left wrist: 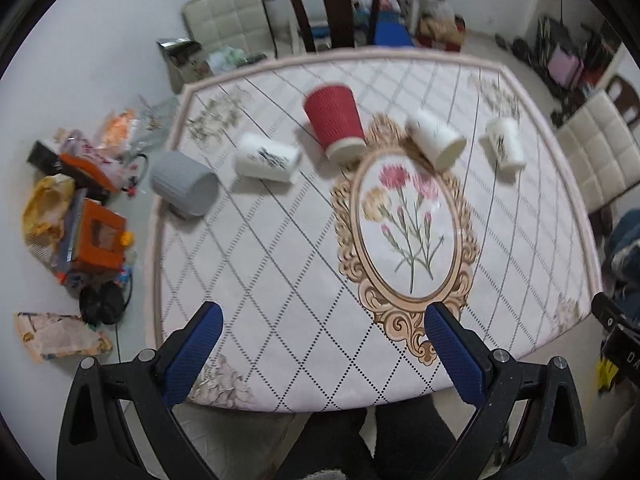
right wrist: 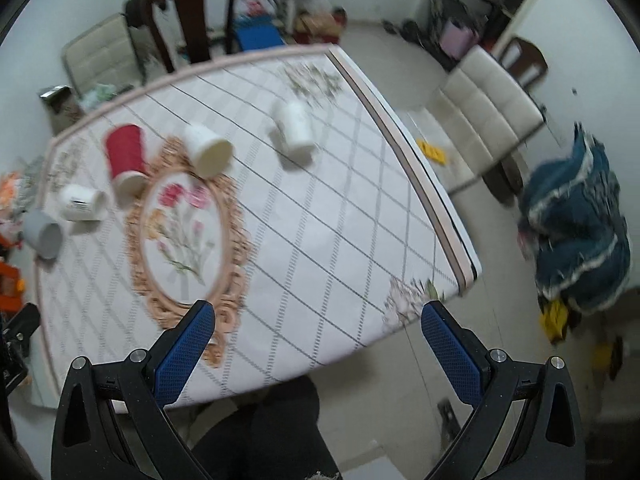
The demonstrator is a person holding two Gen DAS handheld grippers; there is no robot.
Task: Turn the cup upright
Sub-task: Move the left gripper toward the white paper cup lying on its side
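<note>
— How is the light?
— Soft, even and indoor, fairly bright, with no glare on the tabletop [left wrist: 280,260]. Each cup, like the red cup [left wrist: 334,120], throws only a faint, short shadow.
— Sharpness?
— Left wrist view is mildly smeared. Right wrist view is worse: the tabletop [right wrist: 320,220] lines streak and the blue bundle [right wrist: 576,224] on the floor is blurred. The tongs [right wrist: 318,336] stay crisp.
— Edges?
— Strong fisheye bending, with black corners.
</note>
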